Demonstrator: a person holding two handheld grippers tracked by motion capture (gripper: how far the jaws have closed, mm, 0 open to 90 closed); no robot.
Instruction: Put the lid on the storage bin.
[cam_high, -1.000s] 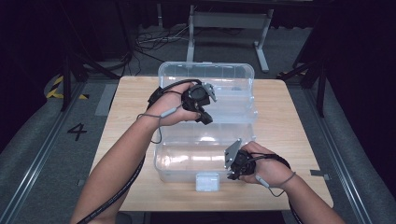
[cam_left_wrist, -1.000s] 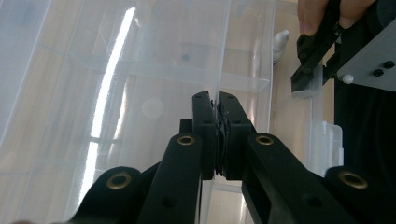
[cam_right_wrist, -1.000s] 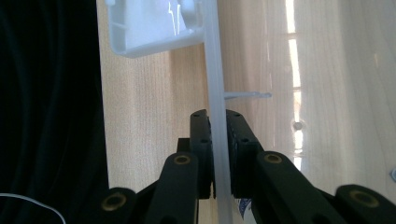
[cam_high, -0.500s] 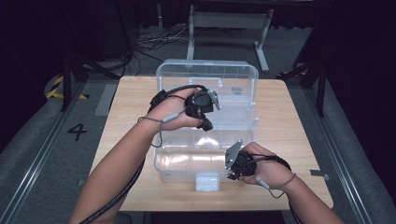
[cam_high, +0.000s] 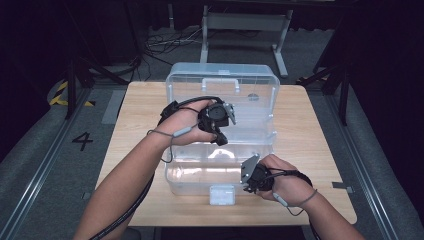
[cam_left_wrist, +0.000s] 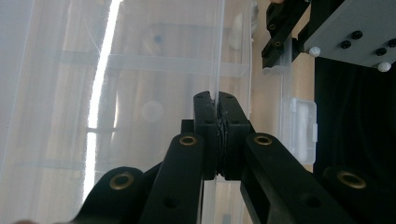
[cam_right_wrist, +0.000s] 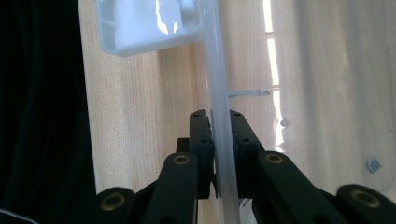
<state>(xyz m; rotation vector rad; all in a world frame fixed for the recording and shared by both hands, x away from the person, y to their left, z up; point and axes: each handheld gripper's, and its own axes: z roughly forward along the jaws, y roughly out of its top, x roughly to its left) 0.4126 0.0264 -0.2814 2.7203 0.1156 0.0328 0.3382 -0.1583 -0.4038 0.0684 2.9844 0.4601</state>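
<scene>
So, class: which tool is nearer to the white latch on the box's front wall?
Right. The right tool grips the clear box's front rim just beside the latch; the left tool clamps an inner wall farther back.

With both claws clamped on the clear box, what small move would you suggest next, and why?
Probably swing the lid further back with the left claw, which pinches a thin wall edge, while the right claw steadies the base's front rim.
</scene>
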